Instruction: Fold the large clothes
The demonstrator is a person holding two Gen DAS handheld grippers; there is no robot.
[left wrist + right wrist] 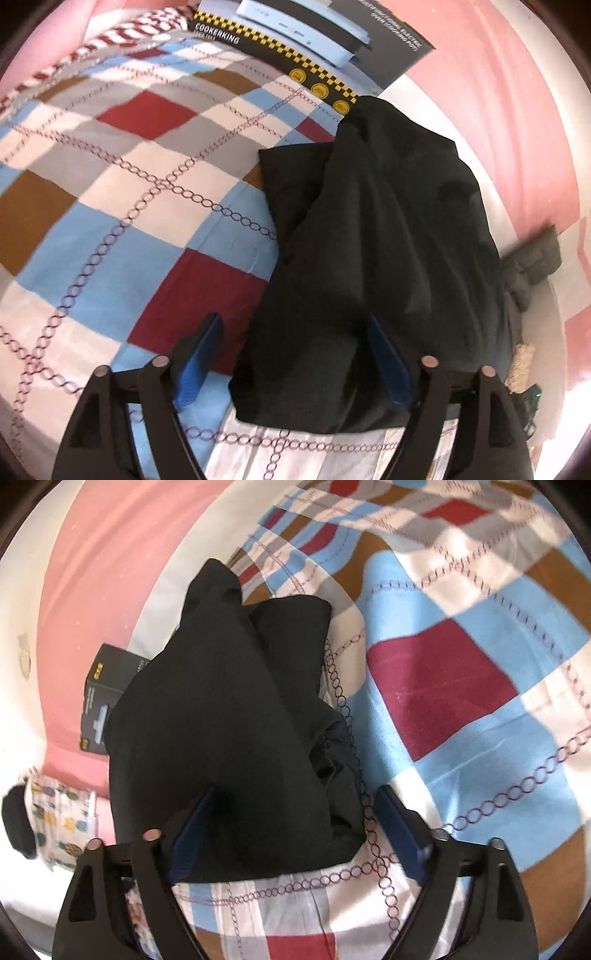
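Note:
A black garment (376,236) lies bunched lengthwise on the checkered bedspread (122,206). My left gripper (295,354) is open; its jaws straddle the garment's near left edge, and the cloth drapes over the right blue pad (388,365). In the right wrist view the same garment (229,716) lies on the bedspread (461,709). My right gripper (295,834) is open around the garment's near end, the cloth lying against the left pad (192,834).
A black Cookerking box (314,40) lies at the far end of the bed, also in the right view (107,686). Pink wall (498,110) runs alongside. A pineapple-print cloth (62,816) and a grey item (532,262) lie off the bed.

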